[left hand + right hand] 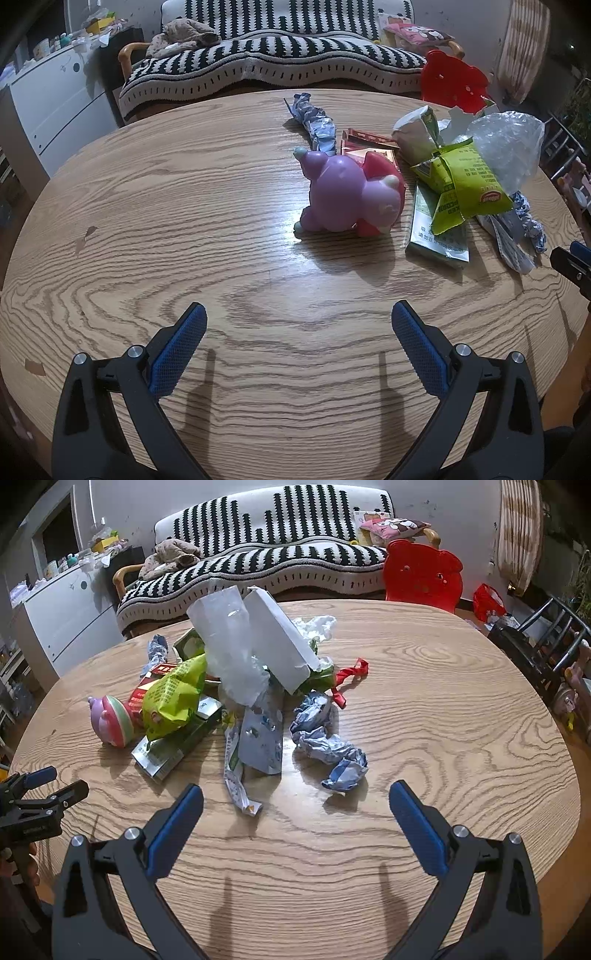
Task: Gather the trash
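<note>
A pile of trash lies on the round wooden table [461, 709]: a green snack bag [171, 698], a clear plastic bag [232, 653], a white torn box [280, 638], crumpled blue-white paper [328, 746], a flat wrapper [260, 738] and a red ribbon [349, 677]. In the left wrist view the green bag [461, 184] and clear bag [508, 147] lie at the right. My right gripper [295, 797] is open and empty, just short of the pile. My left gripper [299, 317] is open and empty over bare table, left of the pile.
A purple and pink toy [347, 195] lies beside the pile, also in the right wrist view [112, 720]. A red plastic chair [423, 574] and a striped sofa [277, 557] stand beyond the table. A white cabinet [55, 107] is at the left.
</note>
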The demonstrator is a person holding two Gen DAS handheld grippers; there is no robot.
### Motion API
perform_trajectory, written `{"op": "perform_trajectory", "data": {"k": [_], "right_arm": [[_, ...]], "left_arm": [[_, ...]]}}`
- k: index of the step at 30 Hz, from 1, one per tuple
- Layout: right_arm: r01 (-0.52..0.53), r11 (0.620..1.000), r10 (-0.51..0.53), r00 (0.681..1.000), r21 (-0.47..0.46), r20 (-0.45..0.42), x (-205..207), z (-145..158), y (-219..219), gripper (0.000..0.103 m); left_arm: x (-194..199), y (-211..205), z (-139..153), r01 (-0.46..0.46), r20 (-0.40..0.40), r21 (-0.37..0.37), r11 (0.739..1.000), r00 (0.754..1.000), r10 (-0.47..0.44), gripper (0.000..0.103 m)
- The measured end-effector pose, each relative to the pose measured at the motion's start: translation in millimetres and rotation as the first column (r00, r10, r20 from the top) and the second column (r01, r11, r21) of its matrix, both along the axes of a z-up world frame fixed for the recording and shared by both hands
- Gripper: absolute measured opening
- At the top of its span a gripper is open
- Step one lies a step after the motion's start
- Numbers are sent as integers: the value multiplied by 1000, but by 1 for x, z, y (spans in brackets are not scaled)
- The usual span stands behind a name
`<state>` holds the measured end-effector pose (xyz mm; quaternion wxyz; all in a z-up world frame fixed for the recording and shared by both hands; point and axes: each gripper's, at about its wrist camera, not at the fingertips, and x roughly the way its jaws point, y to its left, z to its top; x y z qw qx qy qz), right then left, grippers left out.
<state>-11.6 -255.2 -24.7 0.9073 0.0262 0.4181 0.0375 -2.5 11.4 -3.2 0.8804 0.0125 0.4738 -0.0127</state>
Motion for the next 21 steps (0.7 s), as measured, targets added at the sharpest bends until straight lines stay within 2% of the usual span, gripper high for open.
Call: {"op": "perform_trajectory", "data": {"k": [10,18,21], "right_arm": [[3,1000,-3,1000,-7,3,0,-2,0,97],[3,1000,-3,1000,-4,2,-1,-3,0,97],[7,1000,-7,999,-4,32,-2,-3,-3,97]], "left_arm": [[-1,2,-1,-3,1,-4,1000,1000,3,97],[4,0,-3,-8,-30,-37,999,1000,7,98],[5,0,-5,-10,-40,-43,999,999,8,97]]}}
